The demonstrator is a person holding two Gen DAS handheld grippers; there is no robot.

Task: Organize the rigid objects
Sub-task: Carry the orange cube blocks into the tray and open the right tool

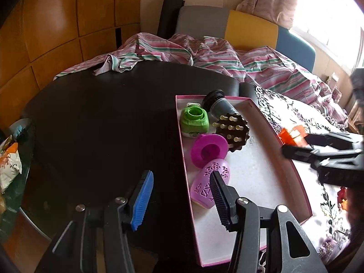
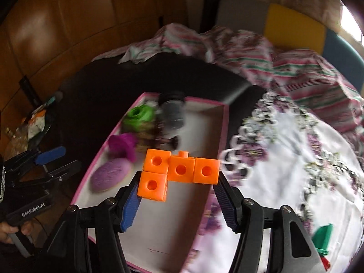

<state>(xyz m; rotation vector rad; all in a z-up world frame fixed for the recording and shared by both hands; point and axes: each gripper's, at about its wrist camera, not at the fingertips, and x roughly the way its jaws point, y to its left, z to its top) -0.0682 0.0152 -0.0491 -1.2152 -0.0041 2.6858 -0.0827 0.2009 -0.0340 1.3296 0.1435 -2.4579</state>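
Right claw (image 2: pixel 177 195) tilted down, gripping orange cubes (image 2: pixel 179 174), above pink-rimmed box (image 2: pixel 224 122)

The only legible text is "GenRobot.AI", in pale letters on the black body of the left gripper (image 2: pixel 58 162), well to the left of the right gripper's fingers. The snack bag's (image 1: pixel 10 163) script print is unreadable.

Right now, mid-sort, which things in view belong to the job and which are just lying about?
Job:
- pink-rimmed shallow box
- orange linked plastic cubes, held in the right gripper
- green round plastic case
- magenta plastic funnel
- lilac perforated oval case
- dark knobbed massager
- grey capped cylinder

Lying about:
- striped crumpled sheet
- floral white cloth
- snack bag
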